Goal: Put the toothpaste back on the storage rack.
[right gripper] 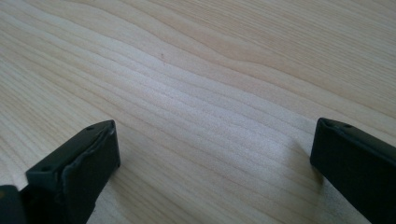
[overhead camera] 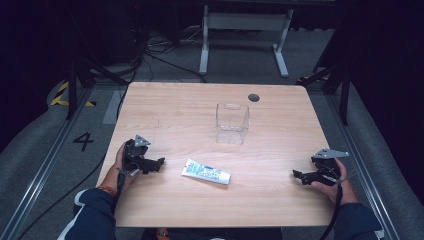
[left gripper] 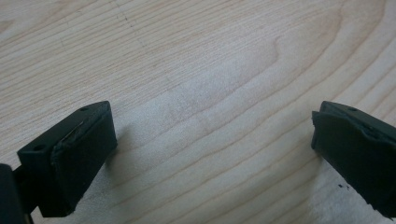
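Pale wooden table [overhead camera: 280, 195] on grey floor. White-and-blue squeeze tube [overhead camera: 206, 172] lying flat between left gripper [overhead camera: 159, 163] and right gripper [overhead camera: 298, 175], nearer the left; both empty, jaws wide apart. Clear plastic box [overhead camera: 232, 123] upright beyond.

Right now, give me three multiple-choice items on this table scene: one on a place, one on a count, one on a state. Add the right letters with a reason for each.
1. Where does the tube lie?
A. inside the clear box
B. on the table, nearer the person than the clear box
C. between one gripper's jaws

2. How many clear boxes stand on the table?
A. one
B. two
C. three

3. How do the jaws of the left gripper stand?
A. shut on the tube
B. shut on nothing
C. wide apart, bare wood between them

Answers:
1 B, the high view shows it flat on the wood, apart from the box.
2 A, a single box stands near the middle.
3 C, the left gripper view shows a broad gap over the wood.
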`<state>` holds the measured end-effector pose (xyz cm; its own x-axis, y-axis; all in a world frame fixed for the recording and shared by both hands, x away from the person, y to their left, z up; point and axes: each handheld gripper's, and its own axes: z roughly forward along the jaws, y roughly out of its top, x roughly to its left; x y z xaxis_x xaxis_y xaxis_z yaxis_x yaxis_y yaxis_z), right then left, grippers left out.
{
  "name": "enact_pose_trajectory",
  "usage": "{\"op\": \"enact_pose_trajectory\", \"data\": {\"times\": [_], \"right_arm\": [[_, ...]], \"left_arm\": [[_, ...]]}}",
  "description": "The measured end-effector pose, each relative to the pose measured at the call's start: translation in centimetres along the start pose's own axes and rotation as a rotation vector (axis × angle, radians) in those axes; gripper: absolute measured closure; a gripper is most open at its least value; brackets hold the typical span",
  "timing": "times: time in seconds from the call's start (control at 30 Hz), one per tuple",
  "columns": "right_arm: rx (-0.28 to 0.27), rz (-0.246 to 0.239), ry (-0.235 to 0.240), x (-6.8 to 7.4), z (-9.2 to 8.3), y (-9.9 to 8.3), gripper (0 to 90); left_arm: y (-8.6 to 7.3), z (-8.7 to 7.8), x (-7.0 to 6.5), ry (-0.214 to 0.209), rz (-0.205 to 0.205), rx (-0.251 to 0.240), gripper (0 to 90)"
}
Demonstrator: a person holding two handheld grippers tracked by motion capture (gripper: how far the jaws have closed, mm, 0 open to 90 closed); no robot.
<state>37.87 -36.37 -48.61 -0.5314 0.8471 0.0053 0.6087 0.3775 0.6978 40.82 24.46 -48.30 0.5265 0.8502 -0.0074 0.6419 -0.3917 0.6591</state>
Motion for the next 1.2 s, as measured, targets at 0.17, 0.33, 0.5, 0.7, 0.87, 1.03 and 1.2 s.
{"op": "enact_pose_trajectory", "data": {"times": [0.17, 0.33, 0.5, 0.7, 0.87, 1.03, 1.2], "right_arm": [[0.011, 0.002, -0.002, 0.1, 0.0, 0.1, 1.5], [0.031, 0.001, -0.002, 0.1, 0.0, 0.4, 1.5], [0.047, 0.009, -0.006, 0.1, 0.1, 0.7, 4.5], [0.043, -0.037, 0.039, 0.6, 0.1, 1.4, 19.5], [0.019, -0.064, 0.078, 1.7, -0.5, 2.3, 23.6], [0.006, -0.103, 0.095, 3.1, -1.1, 3.5, 24.7], [0.008, -0.143, 0.132, 4.7, -1.3, 4.7, 25.5]], "left_arm": [[-0.3, -0.4, 0.5, -0.024, 0.044, 0.008, 0.3], [-0.8, -0.7, 0.7, -0.047, 0.056, -0.005, 0.4], [-0.8, -0.8, 0.9, -0.057, 0.069, 0.009, 0.4], [-1.0, -1.0, 1.1, -0.056, 0.094, 0.001, 0.4], [-1.0, -0.9, 1.1, -0.073, 0.08, -0.001, 0.1], [-1.1, -1.0, 1.1, -0.077, 0.078, 0.005, 0.1], [-1.1, -1.0, 1.2, -0.087, 0.093, 0.004, 0.3]]}}
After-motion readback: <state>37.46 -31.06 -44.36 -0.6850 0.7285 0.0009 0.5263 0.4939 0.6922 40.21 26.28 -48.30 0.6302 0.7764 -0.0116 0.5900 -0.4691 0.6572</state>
